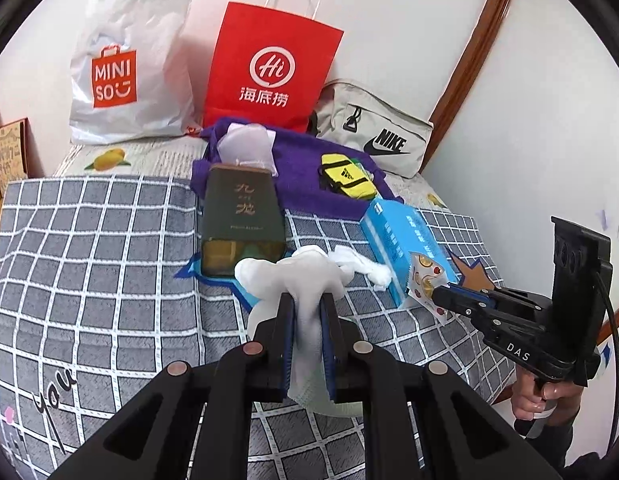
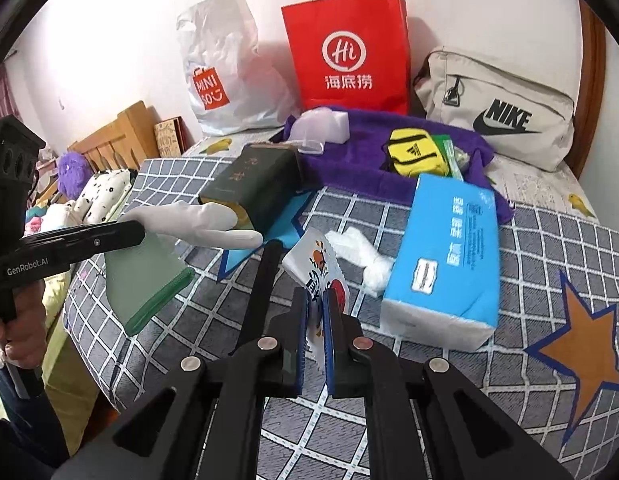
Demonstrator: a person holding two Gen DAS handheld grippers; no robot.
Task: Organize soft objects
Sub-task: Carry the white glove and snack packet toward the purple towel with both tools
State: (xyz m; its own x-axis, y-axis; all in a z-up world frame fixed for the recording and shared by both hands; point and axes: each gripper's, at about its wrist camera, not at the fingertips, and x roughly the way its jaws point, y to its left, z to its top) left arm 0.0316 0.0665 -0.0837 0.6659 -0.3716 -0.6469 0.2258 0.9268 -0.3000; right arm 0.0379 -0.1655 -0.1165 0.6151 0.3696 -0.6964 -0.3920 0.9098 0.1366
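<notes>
Clamped in the left gripper (image 1: 305,300) hangs a white glove (image 1: 297,272); the right gripper (image 2: 317,296) pinches a snack packet (image 2: 315,264).

Bedroom corner with a bed set against plain white walls, in bright, even light.

A grey blanket with a white grid pattern (image 1: 89,240) covers the bed, over a pale sheet printed with yellow fruit (image 1: 109,158). A white painted wall (image 2: 129,40) rises behind, and a curved brown wooden trim (image 1: 473,52) runs up the corner on the right. On the left stands a light wooden slatted bed frame (image 2: 109,140).
</notes>
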